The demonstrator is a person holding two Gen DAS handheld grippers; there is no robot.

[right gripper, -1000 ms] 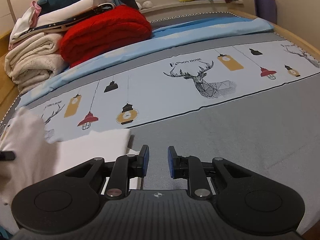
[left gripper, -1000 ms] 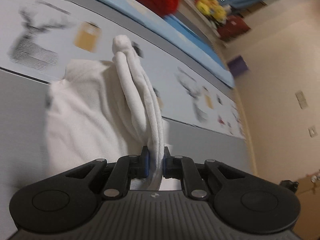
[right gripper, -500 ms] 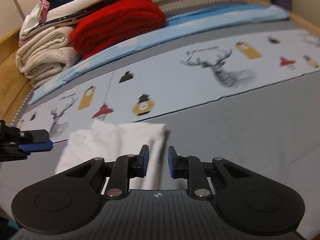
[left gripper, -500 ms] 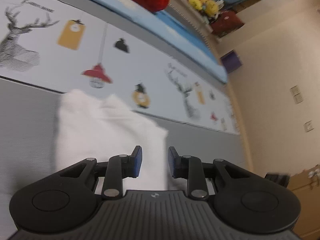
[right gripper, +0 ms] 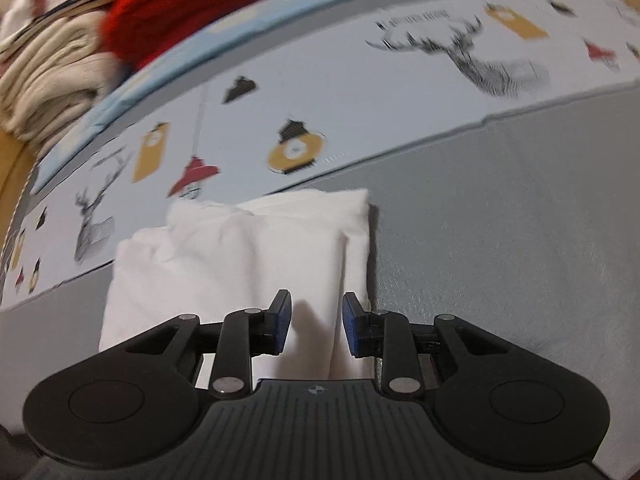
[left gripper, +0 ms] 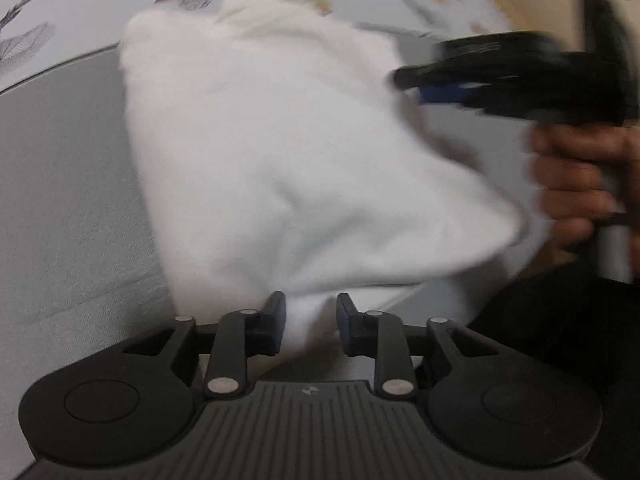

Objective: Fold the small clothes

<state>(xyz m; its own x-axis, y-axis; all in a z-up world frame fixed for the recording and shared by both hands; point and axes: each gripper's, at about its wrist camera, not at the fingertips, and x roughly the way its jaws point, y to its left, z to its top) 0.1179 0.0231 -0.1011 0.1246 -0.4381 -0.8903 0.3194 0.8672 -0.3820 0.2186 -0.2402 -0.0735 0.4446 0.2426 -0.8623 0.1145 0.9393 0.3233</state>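
White garment (right gripper: 256,264) now flat on grey part of bed cover (right gripper: 500,248), folded; 1s ago L was pinching it up. L gripper (left gripper: 310,320) let go, jaws just opened, cloth between, not clamped. R gripper (right gripper: 316,322) also opening, over garment edge, no grip.

We see a bed (right gripper: 500,240) covered in a grey sheet, and across it runs a pale printed band (right gripper: 360,92) of deer heads (right gripper: 472,64), yellow lanterns (right gripper: 296,150) and red lamps (right gripper: 194,174). Beyond the band lies a light blue strip (right gripper: 224,36). At the far left of the bed sits a stack: a red knitted blanket (right gripper: 192,4) beside folded cream bedding (right gripper: 44,76). A wooden bed edge (right gripper: 10,164) shows at the left. The whole view is motion-blurred, under soft indoor light.
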